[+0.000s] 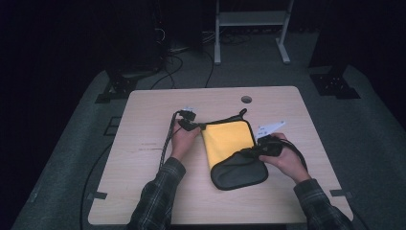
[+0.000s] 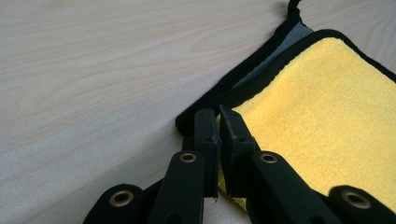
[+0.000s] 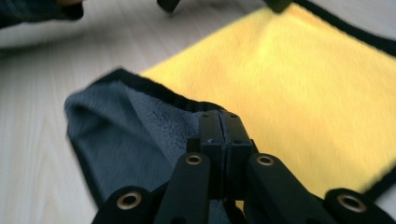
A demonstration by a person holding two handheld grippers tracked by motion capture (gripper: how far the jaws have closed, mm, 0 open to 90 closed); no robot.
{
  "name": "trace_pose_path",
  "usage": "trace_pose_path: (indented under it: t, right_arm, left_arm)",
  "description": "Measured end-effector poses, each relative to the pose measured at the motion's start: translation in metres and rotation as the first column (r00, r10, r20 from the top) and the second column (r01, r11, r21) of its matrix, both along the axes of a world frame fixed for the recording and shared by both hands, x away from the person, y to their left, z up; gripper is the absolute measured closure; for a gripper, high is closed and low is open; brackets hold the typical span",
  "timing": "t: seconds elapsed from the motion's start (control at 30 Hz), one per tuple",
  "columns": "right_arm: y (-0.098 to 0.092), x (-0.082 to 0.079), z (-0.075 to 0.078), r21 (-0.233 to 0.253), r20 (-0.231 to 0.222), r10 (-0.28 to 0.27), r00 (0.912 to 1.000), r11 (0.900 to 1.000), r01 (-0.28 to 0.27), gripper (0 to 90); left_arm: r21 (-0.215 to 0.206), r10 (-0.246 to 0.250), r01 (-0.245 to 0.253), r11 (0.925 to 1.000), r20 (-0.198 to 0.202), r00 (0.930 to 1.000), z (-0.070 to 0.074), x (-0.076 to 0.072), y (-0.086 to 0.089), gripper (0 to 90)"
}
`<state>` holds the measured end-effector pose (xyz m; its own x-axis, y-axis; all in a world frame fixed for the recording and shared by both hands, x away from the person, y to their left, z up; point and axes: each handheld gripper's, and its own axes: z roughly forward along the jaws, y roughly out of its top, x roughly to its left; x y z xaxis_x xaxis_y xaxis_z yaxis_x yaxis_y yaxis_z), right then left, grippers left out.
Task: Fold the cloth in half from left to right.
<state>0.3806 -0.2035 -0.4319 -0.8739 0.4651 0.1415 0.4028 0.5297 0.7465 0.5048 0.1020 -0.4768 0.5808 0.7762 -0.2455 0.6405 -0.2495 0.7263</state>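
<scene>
A yellow cloth (image 1: 227, 138) with a black hem lies in the middle of the wooden table (image 1: 143, 120). Its near end is folded over, showing the grey underside (image 1: 238, 173). My left gripper (image 1: 199, 126) is shut on the cloth's far left corner; in the left gripper view the jaws (image 2: 218, 119) pinch the hem beside the yellow cloth (image 2: 322, 107). My right gripper (image 1: 247, 152) is shut on the cloth's right edge. In the right gripper view the right gripper (image 3: 219, 122) clamps the hem where the grey underside (image 3: 135, 140) turns over the yellow face (image 3: 289, 70).
A small round hole (image 1: 246, 99) sits in the table near its far edge. Behind the table stand a white frame (image 1: 251, 19) and black stands (image 1: 119, 84), with cables on the grey floor. Bare wood lies left of the cloth and along the near edge.
</scene>
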Motion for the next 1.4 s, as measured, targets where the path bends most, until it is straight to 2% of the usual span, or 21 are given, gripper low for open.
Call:
trace_pose_path:
  t: [0.17, 0.27, 0.47, 0.53, 0.6, 0.63, 0.73, 0.83, 0.93, 1.07, 1.17, 1.3, 1.33, 1.37, 1.4]
  right_arm:
    - [-0.029, -0.022, -0.007, -0.017, -0.021, 0.000, 0.9998, 1.000, 0.000, 88.2]
    - [-0.043, -0.032, -0.015, -0.039, -0.049, 0.004, 0.9988, 0.999, -0.006, 88.2]
    - [-0.053, -0.050, -0.031, -0.059, -0.096, 0.042, 0.9945, 0.997, -0.048, 87.8]
    - [-0.054, -0.053, -0.031, -0.040, -0.100, 0.052, 0.9936, 0.998, -0.056, 81.6]
    - [-0.055, -0.053, -0.028, -0.024, -0.087, 0.054, 0.9948, 0.998, -0.056, 74.0]
    - [-0.055, -0.053, -0.026, -0.012, -0.075, 0.040, 0.9964, 0.999, -0.041, 68.6]
    - [-0.054, -0.050, -0.022, 0.008, -0.043, 0.017, 0.9989, 1.000, -0.016, 59.9]
    - [-0.048, -0.047, -0.019, 0.022, -0.027, 0.016, 0.9995, 1.000, -0.015, 56.2]
    - [-0.036, -0.043, -0.013, 0.035, 0.006, 0.028, 0.9996, 0.999, -0.028, 52.1]
    - [-0.016, -0.038, -0.001, 0.069, 0.032, 0.066, 0.9973, 0.995, -0.068, 50.5]
    - [0.007, -0.033, 0.003, 0.085, 0.041, 0.109, 0.9932, 0.990, -0.112, 51.8]
    - [0.039, -0.030, 0.002, 0.066, 0.038, 0.182, 0.9826, 0.981, -0.184, 56.5]
    - [0.044, -0.029, 0.001, 0.063, 0.035, 0.191, 0.9809, 0.979, -0.193, 60.3]
    - [0.052, -0.028, -0.002, 0.052, 0.016, 0.210, 0.9776, 0.976, -0.210, 69.1]
    - [0.056, -0.028, -0.003, 0.041, 0.011, 0.215, 0.9765, 0.976, -0.216, 73.6]
  left_arm:
    - [0.009, 0.000, 0.000, 1.0000, 0.000, 1.0000, 0.001, 0.000, 0.000, 85.7]
    - [0.004, 0.002, -0.002, 1.0000, -0.004, 1.0000, 0.001, 0.000, 0.000, 85.7]
    - [-0.034, 0.013, -0.014, 0.9993, -0.023, 0.9997, 0.000, 0.001, 0.001, 83.4]
    - [-0.064, 0.014, -0.016, 0.9978, -0.029, 0.9995, 0.001, 0.001, 0.002, 76.9]
    - [-0.084, 0.014, -0.016, 0.9963, -0.015, 0.9998, 0.006, -0.001, 0.003, 69.3]
    - [-0.087, 0.009, -0.010, 0.9962, -0.007, 0.9999, 0.009, -0.003, 0.003, 66.1]
    - [-0.082, -0.038, 0.040, 0.9959, 0.021, 0.9990, 0.023, -0.013, 0.004, 60.1]
    - [-0.066, -0.067, 0.069, 0.9954, 0.041, 0.9969, 0.034, -0.028, 0.005, 58.8]
    - [-0.059, -0.079, 0.081, 0.9950, 0.047, 0.9958, 0.037, -0.040, 0.008, 58.1]
    - [-0.050, -0.115, 0.116, 0.9920, 0.015, 0.9932, 0.032, -0.058, 0.008, 57.1]
    - [-0.035, -0.142, 0.142, 0.9892, 0.002, 0.9898, 0.026, -0.072, 0.004, 56.7]
    - [-0.020, -0.165, 0.165, 0.9861, -0.005, 0.9862, 0.021, -0.084, 0.001, 55.9]
    - [-0.020, -0.165, 0.165, 0.9861, -0.005, 0.9862, 0.021, -0.084, 0.001, 55.8]
    - [0.009, -0.180, 0.180, 0.9836, -0.012, 0.9835, 0.018, -0.088, -0.004, 55.6]
    - [0.028, -0.185, 0.185, 0.9823, -0.011, 0.9827, 0.016, -0.089, -0.005, 55.9]
